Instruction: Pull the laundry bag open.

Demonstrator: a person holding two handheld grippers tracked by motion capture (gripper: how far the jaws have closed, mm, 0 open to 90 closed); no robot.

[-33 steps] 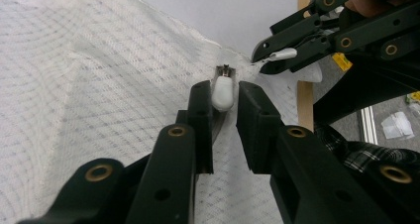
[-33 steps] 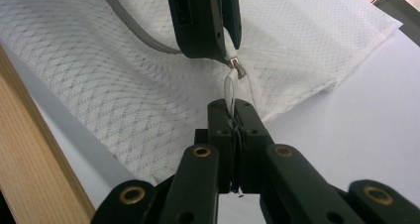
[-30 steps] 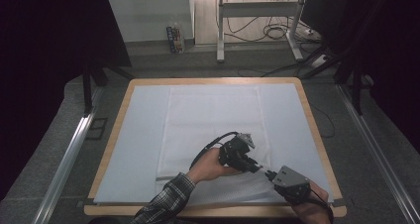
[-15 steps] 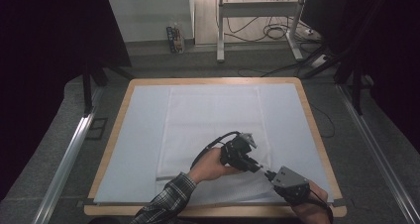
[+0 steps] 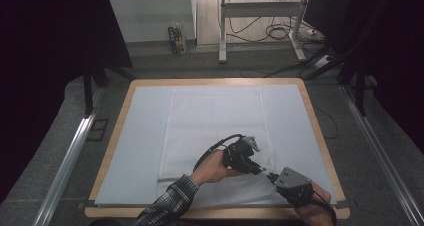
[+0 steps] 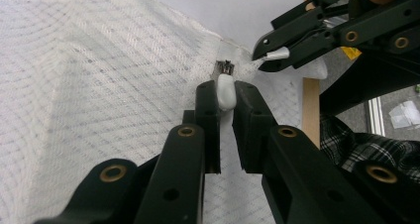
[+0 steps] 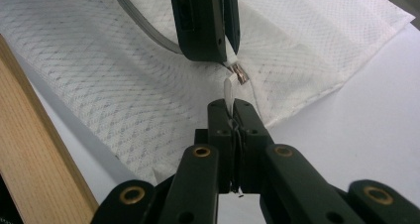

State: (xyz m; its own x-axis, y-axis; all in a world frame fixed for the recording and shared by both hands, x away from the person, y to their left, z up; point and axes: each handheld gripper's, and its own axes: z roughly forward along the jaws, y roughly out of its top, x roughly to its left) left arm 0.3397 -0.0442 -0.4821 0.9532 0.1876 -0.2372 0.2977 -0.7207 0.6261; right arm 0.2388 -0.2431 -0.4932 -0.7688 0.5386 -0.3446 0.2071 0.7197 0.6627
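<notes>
pale tabletop (image 5: 145,136) carries a soft, light mesh bag (image 5: 215,121); left gripper (image 6: 226,92) and right gripper (image 7: 233,110) both pinch its zipper pull (image 7: 239,77) end.

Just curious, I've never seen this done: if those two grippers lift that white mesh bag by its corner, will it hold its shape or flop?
Probably flop: the white mesh bag lies flat and already creases where the left gripper pinches it. It looks thin, so likely light.

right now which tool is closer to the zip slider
Left. The left tool, its jaws just closing, pinches the tab right below the slider. The right tool grips the cloth a little beyond the slider, not touching it.
</notes>
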